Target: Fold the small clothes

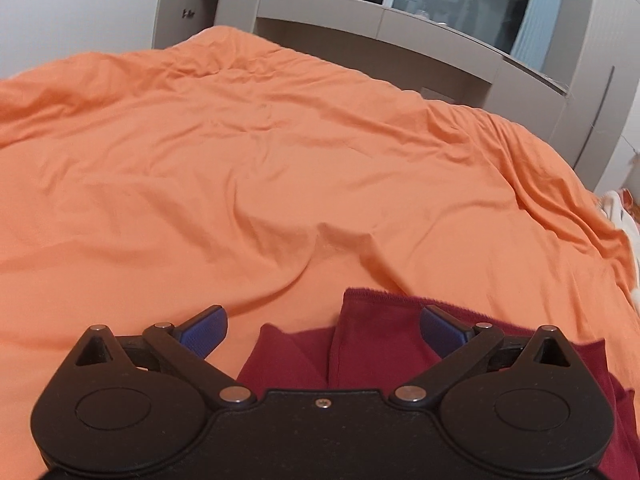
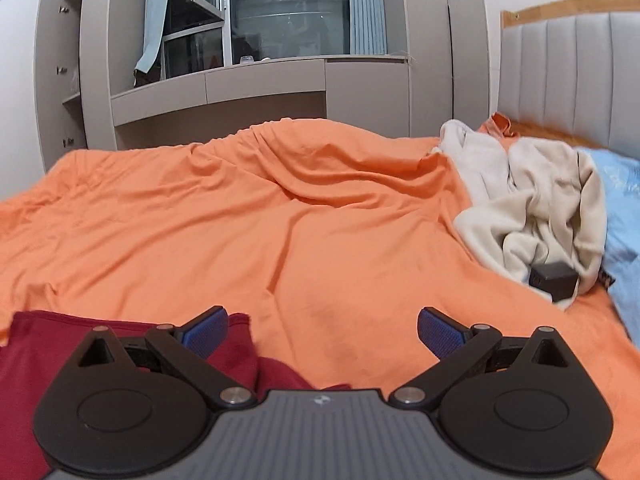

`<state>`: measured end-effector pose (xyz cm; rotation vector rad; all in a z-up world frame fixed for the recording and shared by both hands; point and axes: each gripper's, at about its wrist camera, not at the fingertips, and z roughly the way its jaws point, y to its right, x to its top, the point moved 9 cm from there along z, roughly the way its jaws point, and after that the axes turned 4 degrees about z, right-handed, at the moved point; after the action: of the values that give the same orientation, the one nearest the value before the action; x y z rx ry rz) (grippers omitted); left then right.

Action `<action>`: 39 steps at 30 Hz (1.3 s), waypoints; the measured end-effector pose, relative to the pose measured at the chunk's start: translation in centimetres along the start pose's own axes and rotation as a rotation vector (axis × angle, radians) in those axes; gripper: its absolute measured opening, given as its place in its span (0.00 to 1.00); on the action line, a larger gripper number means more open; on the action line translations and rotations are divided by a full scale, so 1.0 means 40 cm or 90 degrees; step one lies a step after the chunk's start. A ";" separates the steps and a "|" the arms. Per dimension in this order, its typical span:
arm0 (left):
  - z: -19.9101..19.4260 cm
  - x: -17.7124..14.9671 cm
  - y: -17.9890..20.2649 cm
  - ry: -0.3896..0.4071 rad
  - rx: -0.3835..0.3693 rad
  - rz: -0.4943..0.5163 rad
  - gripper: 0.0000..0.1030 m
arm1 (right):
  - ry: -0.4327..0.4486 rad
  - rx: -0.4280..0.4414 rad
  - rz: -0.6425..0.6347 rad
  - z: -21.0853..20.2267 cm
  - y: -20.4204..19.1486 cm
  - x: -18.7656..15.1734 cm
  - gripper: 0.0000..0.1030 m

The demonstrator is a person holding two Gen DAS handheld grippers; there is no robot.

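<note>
The dark red garment (image 1: 372,348) lies on the orange bed cover (image 1: 280,168) near its front edge, partly folded (one flap already lies over another, as it seems). It looks light, thin and soft, so it will probably sag and slide easily; a good hold would be at a hemmed edge or a corner, pinching both layers together. The left gripper (image 1: 323,334) stands wide apart above it with nothing between its blue pads. The right gripper (image 2: 323,336) is also wide apart and empty, over the bare cover beside the cloth. Both gripper bodies hide the nearest part of the garment, so its whole shape cannot be judged.
</note>
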<state>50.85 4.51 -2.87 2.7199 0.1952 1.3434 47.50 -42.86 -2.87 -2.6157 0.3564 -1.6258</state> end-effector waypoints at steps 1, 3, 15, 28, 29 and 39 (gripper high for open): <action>-0.013 0.000 0.000 0.006 0.001 0.005 0.99 | 0.002 -0.001 -0.001 -0.012 -0.006 -0.004 1.00; -0.041 0.002 -0.006 0.020 0.005 0.016 0.99 | 0.006 0.007 -0.010 -0.036 -0.028 -0.018 1.00; -0.164 -0.115 -0.114 0.028 -0.011 -0.012 0.99 | -0.017 0.134 -0.142 -0.135 -0.328 -0.178 1.00; -0.240 -0.233 -0.073 -0.014 -0.166 -0.037 0.99 | -0.059 0.154 -0.242 -0.127 -0.439 -0.315 1.00; -0.245 -0.245 -0.063 -0.019 -0.180 -0.036 0.99 | -0.060 0.155 -0.239 -0.126 -0.440 -0.316 1.00; -0.245 -0.317 0.035 -0.059 -0.296 -0.053 0.99 | -0.109 0.185 -0.175 -0.097 -0.405 -0.321 1.00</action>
<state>35.54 1.45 -6.65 2.3466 -0.0125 1.0747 41.40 -23.99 -9.92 -2.6345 -0.2405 -1.3742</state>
